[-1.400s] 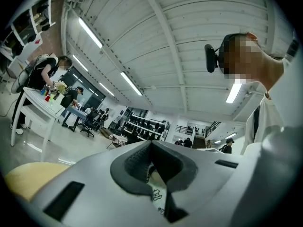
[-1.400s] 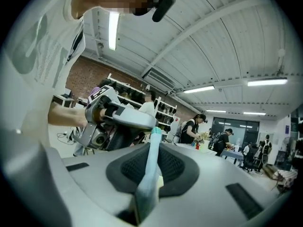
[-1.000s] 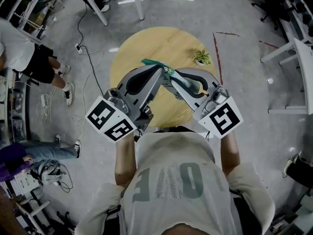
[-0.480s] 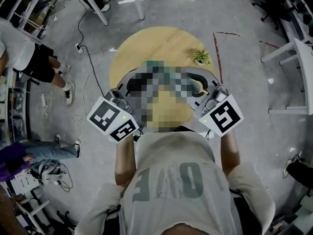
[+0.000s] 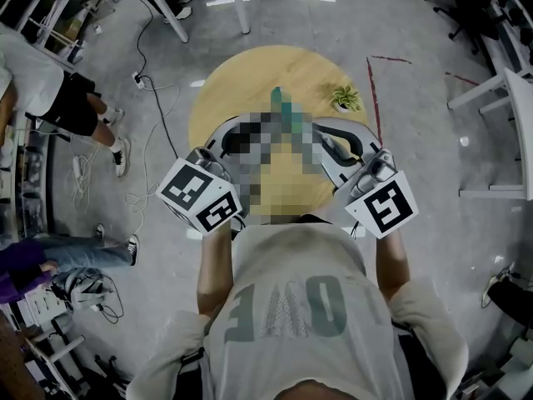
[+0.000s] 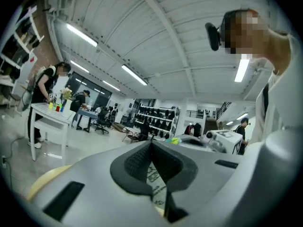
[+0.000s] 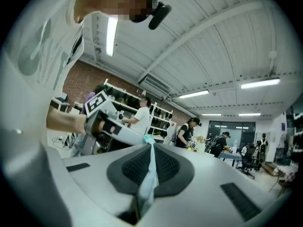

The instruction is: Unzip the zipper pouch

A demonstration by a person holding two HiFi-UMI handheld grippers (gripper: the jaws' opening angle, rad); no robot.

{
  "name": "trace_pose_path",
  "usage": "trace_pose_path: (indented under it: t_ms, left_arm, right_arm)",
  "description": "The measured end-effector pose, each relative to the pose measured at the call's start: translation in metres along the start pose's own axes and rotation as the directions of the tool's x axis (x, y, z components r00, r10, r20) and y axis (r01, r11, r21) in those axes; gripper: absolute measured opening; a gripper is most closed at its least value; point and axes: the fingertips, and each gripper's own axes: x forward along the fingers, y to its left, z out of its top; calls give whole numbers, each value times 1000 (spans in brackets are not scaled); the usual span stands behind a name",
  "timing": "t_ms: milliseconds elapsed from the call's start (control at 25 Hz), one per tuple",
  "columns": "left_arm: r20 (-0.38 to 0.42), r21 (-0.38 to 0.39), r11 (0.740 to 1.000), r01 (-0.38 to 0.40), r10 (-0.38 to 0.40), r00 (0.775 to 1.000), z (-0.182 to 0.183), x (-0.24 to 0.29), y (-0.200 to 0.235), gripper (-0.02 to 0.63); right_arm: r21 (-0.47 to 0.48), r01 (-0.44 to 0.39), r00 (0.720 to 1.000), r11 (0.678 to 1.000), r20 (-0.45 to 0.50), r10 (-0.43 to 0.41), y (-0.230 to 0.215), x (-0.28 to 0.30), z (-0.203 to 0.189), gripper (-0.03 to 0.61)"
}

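Note:
A teal zipper pouch (image 5: 283,107) hangs above the round wooden table (image 5: 241,77), between both grippers. Only its upper end shows in the head view; a mosaic patch covers the rest and both sets of tips. In the left gripper view my left gripper (image 6: 151,148) is shut on a thin white printed label strip (image 6: 155,179). In the right gripper view my right gripper (image 7: 151,148) is shut on a fold of the pouch's teal fabric (image 7: 149,176); its jaws have just closed on it. The two grippers face each other, close together and level.
A small potted plant (image 5: 343,98) stands on the table's far right side. People stand at the left (image 5: 50,98), with cables on the floor (image 5: 150,98). White desk legs (image 5: 171,15) are beyond the table, more white frames at the right (image 5: 500,90).
The pouch's visible end lay slanting to the upper left; now it points up, further right. Both marker cubes have shifted slightly to the right.

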Motion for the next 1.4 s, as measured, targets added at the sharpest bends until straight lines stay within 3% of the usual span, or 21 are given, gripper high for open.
trace_pose_path:
  t_ms: [120,280,1400]
  left_arm:
    - [23,-37,999,-18,19,1000,2,-7,11,26]
    - [16,-18,998,-56,56,998,4,-11,18,26]
    - [-29,-35,970,-240,239,971,-24,-43,78,26]
  right_arm:
    - [18,-12,999,1000,34,12,-1,-4,7,31]
    - [28,-23,998,999,55,22,0,-6,11,31]
    - [52,-16,999,999,35,15,4,-29,11,31]
